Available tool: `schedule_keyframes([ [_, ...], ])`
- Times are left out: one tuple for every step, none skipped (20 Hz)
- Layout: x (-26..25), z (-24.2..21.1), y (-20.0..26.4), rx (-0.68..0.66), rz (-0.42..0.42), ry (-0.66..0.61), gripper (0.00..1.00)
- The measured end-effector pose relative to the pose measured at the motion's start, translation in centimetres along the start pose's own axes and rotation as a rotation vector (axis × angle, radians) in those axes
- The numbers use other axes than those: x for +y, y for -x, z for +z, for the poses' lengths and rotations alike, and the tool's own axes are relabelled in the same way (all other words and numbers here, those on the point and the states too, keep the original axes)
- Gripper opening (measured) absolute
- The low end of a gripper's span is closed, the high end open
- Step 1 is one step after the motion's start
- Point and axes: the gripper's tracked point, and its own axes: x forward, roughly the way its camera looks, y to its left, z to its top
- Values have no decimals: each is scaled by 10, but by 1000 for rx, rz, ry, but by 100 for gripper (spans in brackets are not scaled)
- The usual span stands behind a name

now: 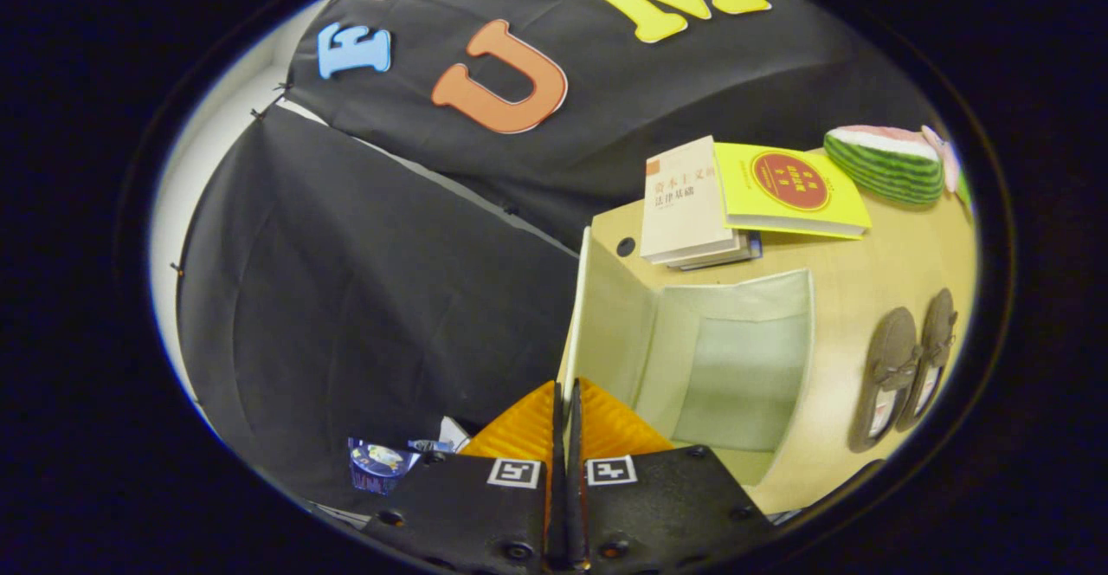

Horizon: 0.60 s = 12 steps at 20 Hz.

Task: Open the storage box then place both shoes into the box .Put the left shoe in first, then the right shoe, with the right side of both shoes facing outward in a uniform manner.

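pale translucent plastic: the storage box [727,358] is sitting open on the light wooden table [874,272], its front door [578,315] swung out and standing edge-on just ahead of the gripper [564,410]. the box's interior is showing a pale greenish back wall and floor, with nothing visible inside.

the gripper's two fingers are lying pressed together, with only a thin dark seam between them; the lower edge of the door is lining up with that seam, but whether the fingers are pinching it cannot be told from this angle.

both shoes, dark brown loafers with small bows, are lying side by side on the table beside the box, on the side away from the door, apart from the box wall. the shoe nearer the box [885,380] is touching or nearly touching the outer shoe [930,354]; their insoles are facing up.

beyond the box, a beige book [684,203] and a yellow book [792,190] are resting on a small stack. a watermelon-slice toy [883,164] is lying past the yellow book. a crumpled blue wrapper [376,462] is lying off the table, on the door's side of the fingers.
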Motion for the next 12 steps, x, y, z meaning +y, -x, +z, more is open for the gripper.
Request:
schedule_keyframes([
  [10,-1,-8,-5,-3,11,6],
  [18,-3,-15,-9,-8,22,6],
  [26,-4,-23,-17,-5,37,6],
  [33,-5,-30,-27,1,41,6],
  [38,-7,-36,-30,6,35,7],
  [39,-9,-41,-31,-5,37,8],
  [34,-7,-46,-39,-35,59,10],
  [21,-6,-50,-62,-102,90,26],
  [8,-5,-50,-70,-181,144,43],
  [-2,-2,-49,-69,-247,196,54],
  [-13,-5,-50,-86,-299,234,65],
  [-23,-8,-49,-88,-342,266,68],
])
